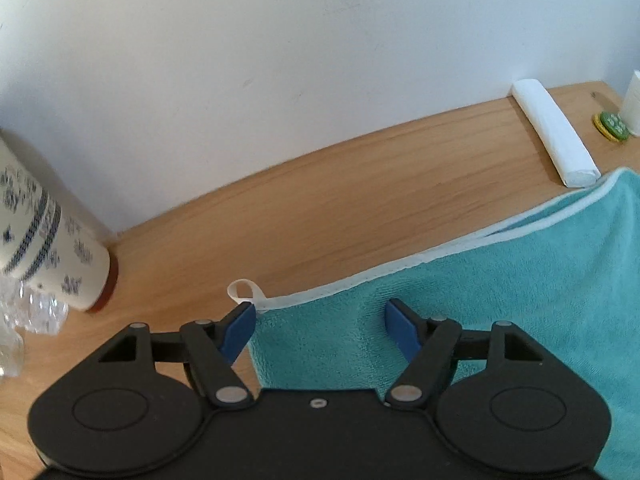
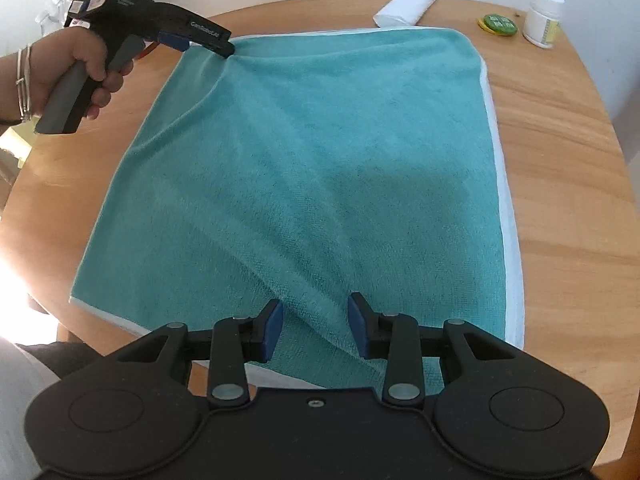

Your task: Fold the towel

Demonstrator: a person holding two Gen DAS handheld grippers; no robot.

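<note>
Left wrist view, lower left to right: patterned cup [image 1: 60, 256] lying at left edge of frame on wooden tabletop [image 1: 340, 208]; left gripper [image 1: 322, 330] at lower centre, blue pads [image 1: 239, 330] spread wide, released, nothing clamped. Left pad at the towel's corner beside the white hanging loop [image 1: 245, 292]; right pad over the pile, contact not clear from this view. Teal towel [image 1: 500, 300] filling lower right of frame, white-bound hem running diagonally up to the right, a second layer showing along that hem. White roll [image 1: 554, 136] and green disc [image 1: 612, 124] at upper right, against the wall.

Right wrist view, left to right: hand [image 2: 72, 68] at upper left holding the left gripper [image 2: 222, 46] by its handle, tip at the towel's [image 2: 320, 160] far-left corner, cloth drawn into ridges radiating from that point. Towel spread nearly flat across centre of frame on round tabletop [image 2: 560, 160], white border visible along right and near edges. Right gripper [image 2: 315, 330] at lower centre, pads parted moderately, unclenched, straddling a raised diagonal crease near the near edge; gripping nothing yet.

Handling, judged: soft, limp, light plush; no stiffness, sagging wherever unsupported; pile likely grippy rather than slippery; not fragile. Best purchase at corners or stitched hem, pinching both layers together.
</note>
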